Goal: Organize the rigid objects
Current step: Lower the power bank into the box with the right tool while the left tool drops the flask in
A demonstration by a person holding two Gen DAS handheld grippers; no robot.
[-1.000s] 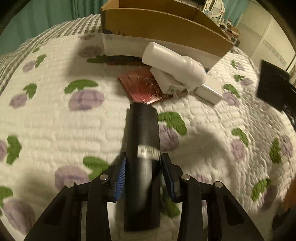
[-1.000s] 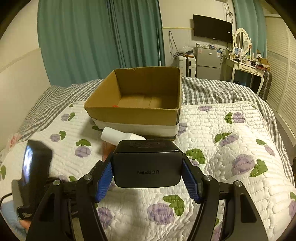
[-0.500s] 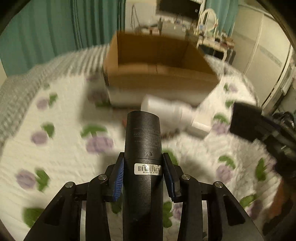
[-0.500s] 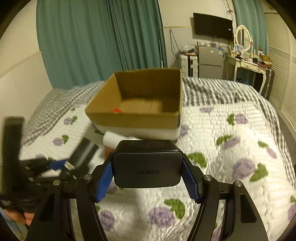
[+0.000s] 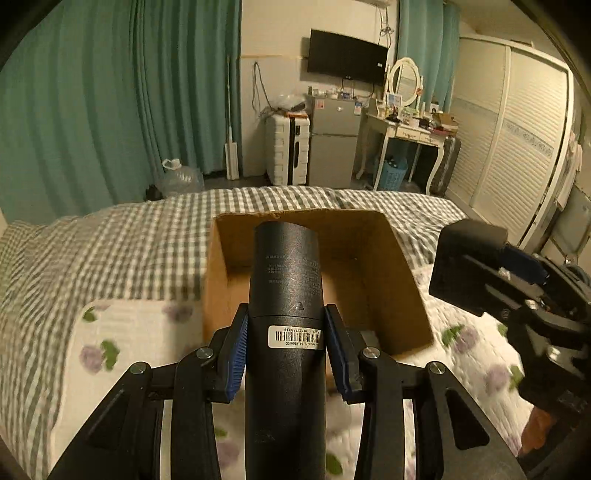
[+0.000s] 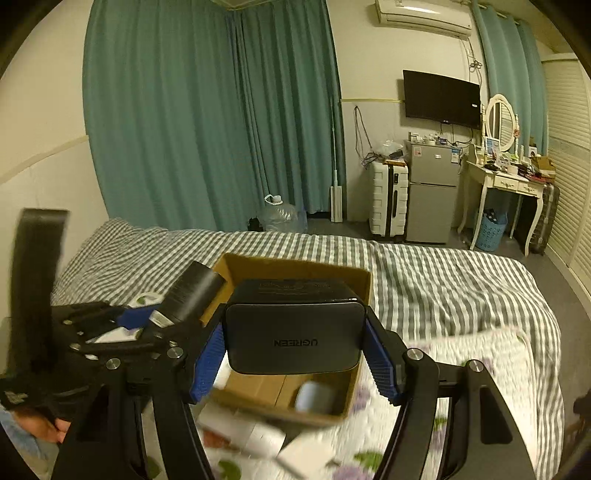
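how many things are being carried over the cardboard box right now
2: a black cylinder clamped in the left hand-held gripper and a black UGREEN charger clamped in the right hand-held gripper, both above the cardboard box.

We had teal curtains point(image 6: 207, 118) covering most of the back wall, with a black TV point(image 5: 347, 57) mounted up high and an air conditioner point(image 6: 423, 16) near the ceiling. Below the TV sat a small grey fridge point(image 6: 430, 192) with a white suitcase point(image 6: 388, 199) right beside it. A white vanity table point(image 5: 402, 131) with an oval mirror point(image 5: 404, 79) was cluttered with small stuff, and a blue basket point(image 6: 491, 230) sat under it. A big clear water jug point(image 5: 179, 179) stood on the floor by the curtains, and louvered wardrobe doors point(image 5: 517, 147) ran along the right side.
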